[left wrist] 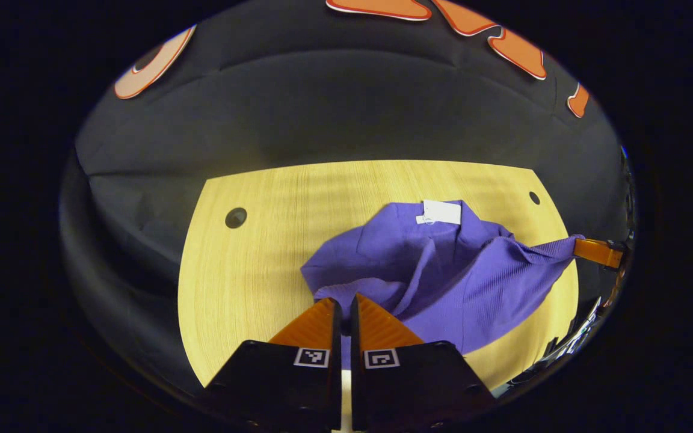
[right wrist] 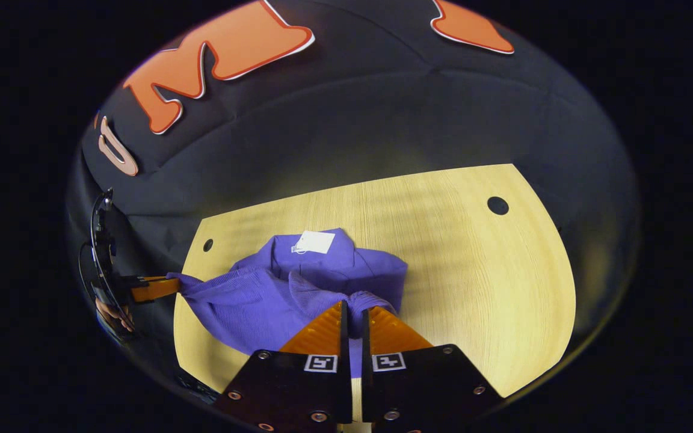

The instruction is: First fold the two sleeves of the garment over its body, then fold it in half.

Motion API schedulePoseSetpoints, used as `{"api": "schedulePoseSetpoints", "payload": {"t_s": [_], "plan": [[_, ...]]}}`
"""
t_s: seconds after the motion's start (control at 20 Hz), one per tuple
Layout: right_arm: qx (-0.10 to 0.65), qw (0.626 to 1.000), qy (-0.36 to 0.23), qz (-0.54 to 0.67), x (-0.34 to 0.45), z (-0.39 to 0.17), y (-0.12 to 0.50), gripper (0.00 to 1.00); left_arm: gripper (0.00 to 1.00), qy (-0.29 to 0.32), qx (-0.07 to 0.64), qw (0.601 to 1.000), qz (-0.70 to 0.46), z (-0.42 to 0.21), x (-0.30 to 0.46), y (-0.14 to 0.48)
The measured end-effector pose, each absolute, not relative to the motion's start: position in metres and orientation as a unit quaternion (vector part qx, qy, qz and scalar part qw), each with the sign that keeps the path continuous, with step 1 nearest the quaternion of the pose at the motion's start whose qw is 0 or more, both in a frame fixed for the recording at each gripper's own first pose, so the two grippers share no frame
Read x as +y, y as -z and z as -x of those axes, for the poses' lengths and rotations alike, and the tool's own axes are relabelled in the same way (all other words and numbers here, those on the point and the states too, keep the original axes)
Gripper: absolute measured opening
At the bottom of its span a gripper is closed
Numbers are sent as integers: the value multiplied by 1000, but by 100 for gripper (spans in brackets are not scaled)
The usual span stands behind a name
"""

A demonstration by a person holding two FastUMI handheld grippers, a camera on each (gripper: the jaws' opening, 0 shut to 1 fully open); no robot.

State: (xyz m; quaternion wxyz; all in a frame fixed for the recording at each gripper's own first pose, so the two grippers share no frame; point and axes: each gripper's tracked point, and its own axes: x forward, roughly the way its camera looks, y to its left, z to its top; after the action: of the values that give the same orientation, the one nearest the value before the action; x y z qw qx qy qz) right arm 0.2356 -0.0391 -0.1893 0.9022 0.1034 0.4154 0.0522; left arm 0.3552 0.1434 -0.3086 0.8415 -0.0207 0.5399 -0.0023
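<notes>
A purple knit garment lies bunched on the wooden table, with a white tag at its far end. My left gripper is shut on a near edge of the cloth, raised off the table. The right gripper shows far right, pulling another corner taut. In the right gripper view, my right gripper is shut on the purple garment, near a ribbed cuff. The left gripper pinches the stretched corner at the left. The tag lies beyond.
The table has round cable holes near its far corners. Black cloth walls stand close behind it. A hand and a cable are at the far left of the right gripper view.
</notes>
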Motion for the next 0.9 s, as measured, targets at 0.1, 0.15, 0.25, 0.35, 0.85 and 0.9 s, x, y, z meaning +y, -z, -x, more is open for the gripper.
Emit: {"api": "schedulePoseSetpoints", "payload": {"t_s": [0.1, 0.15, 0.25, 0.35, 0.85, 0.9], "plan": [[417, 901, -54, -109, -41, -249, 191, 7, 7, 0, 527, 850, 10, -371, 138, 308], [417, 900, -55, -111, -42, -256, 192, 7, 7, -2, 523, 853, -1, -377, 140, 307], [416, 900, -53, -117, -44, -271, 193, 7, 7, -12, 516, 856, -24, -389, 143, 312], [416, 899, -55, -121, -44, -285, 195, 6, 7, -19, 509, 859, -44, -400, 146, 315], [404, 892, -29, -201, -46, -345, 211, 20, 31, -63, 451, 886, -82, -459, 164, 341], [398, 894, -24, -204, -50, -348, 209, 25, 50, -70, 440, 890, -91, -462, 167, 336]]}}
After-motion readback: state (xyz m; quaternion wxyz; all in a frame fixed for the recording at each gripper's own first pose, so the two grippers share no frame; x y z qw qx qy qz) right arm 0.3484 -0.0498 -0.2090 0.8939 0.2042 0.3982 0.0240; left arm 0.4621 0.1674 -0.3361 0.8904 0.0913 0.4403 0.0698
